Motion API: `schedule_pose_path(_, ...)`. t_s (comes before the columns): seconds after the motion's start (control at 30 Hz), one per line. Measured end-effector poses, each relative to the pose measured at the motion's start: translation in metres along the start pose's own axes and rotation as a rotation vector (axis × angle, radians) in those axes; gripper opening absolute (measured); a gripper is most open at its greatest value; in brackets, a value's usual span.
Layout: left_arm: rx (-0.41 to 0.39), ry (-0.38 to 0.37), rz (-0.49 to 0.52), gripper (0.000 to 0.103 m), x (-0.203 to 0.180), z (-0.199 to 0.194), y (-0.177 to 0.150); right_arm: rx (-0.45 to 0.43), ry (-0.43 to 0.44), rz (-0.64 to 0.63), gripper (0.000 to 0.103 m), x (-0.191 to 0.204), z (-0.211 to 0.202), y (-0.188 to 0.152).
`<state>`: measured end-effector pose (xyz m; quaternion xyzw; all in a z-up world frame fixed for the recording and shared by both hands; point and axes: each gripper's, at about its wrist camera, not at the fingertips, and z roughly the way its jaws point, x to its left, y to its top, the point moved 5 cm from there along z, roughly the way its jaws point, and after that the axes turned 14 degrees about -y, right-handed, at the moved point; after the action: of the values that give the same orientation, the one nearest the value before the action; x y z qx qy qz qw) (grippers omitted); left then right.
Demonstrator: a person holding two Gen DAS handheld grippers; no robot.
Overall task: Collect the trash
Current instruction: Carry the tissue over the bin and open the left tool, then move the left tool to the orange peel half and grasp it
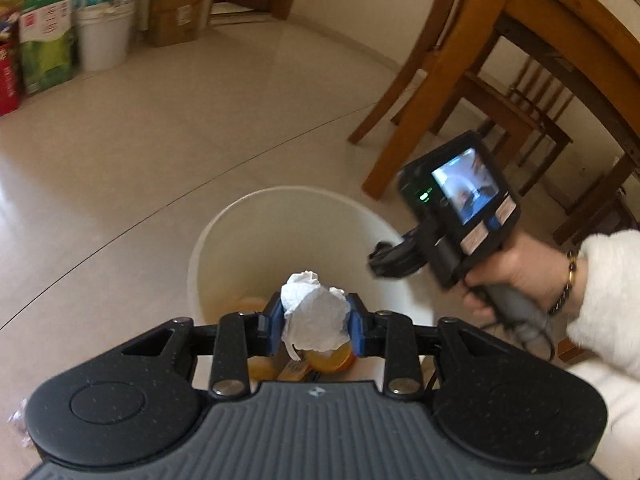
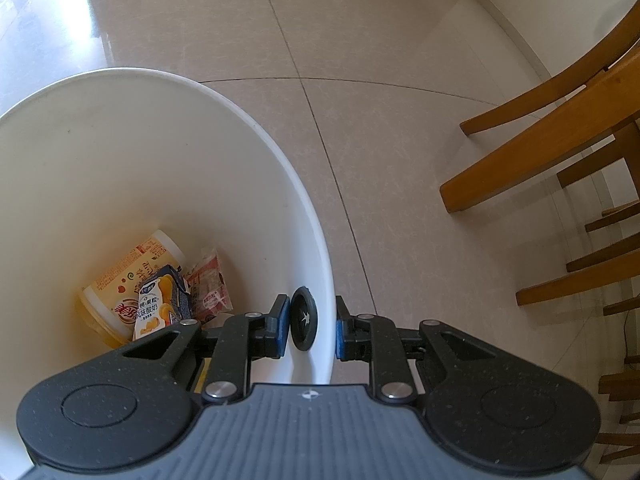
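Note:
A crumpled white tissue point(image 1: 314, 312) sits between the blue pads of my left gripper point(image 1: 316, 326), which press on both its sides. It hangs over the mouth of a white bucket point(image 1: 280, 194) standing on the floor. My right gripper point(image 2: 312, 330) is shut on the bucket's wall point(image 2: 160, 152) at the rim, one pad inside beside a black round knob point(image 2: 303, 318), one outside. At the bottom of the bucket lie a yellow cup point(image 2: 116, 284), a small drink carton point(image 2: 160, 306) and a pink wrapper point(image 2: 210, 286). A hand point(image 1: 512, 272) in a white sleeve holds the right gripper's handle.
Wooden table and chair legs point(image 1: 436, 64) stand close on the right, also chair legs point(image 2: 540, 148). By the far wall are a second white bucket point(image 1: 104, 36), a cardboard box point(image 1: 176, 8) and green packages point(image 1: 46, 44). Pale tiled floor point(image 1: 160, 140) spreads to the left.

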<state>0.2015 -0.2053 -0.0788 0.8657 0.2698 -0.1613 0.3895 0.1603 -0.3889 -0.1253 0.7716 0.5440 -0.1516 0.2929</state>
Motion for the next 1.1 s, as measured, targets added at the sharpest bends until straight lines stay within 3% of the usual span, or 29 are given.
schedule_pose_path(0.03, 0.008, -0.008, 0.000, 0.064, -0.003, 0.009, 0.002, -0.001, 0.001, 0.000, 0.025, 0.000, 0.000, 0.000)
schedule_pose_path(0.1, 0.008, 0.021, -0.010, 0.082, -0.003, 0.021, 0.001, -0.002, 0.004, -0.001, 0.025, -0.001, 0.000, 0.000)
schedule_pose_path(0.37, 0.010, 0.035, -0.044, 0.083, 0.002, 0.031, -0.006, -0.012, 0.005, -0.008, 0.025, -0.001, -0.001, -0.001)
schedule_pose_path(0.57, -0.043, 0.044, -0.104, 0.084, 0.022, -0.006, -0.020, -0.012, 0.004, -0.011, 0.025, -0.001, -0.001, -0.001)
schedule_pose_path(0.8, -0.100, 0.155, -0.212, 0.085, 0.072, -0.047, -0.064, -0.019, -0.003, -0.017, 0.025, 0.001, -0.001, -0.001)
schedule_pose_path(0.93, -0.129, 0.258, -0.275, 0.085, 0.109, -0.061, -0.098, -0.024, -0.007, -0.021, 0.025, 0.002, -0.001, -0.001)
schedule_pose_path(1.1, -0.131, 0.405, -0.272, 0.085, 0.148, -0.058, -0.141, -0.028, -0.011, -0.025, 0.026, 0.002, -0.002, -0.002)
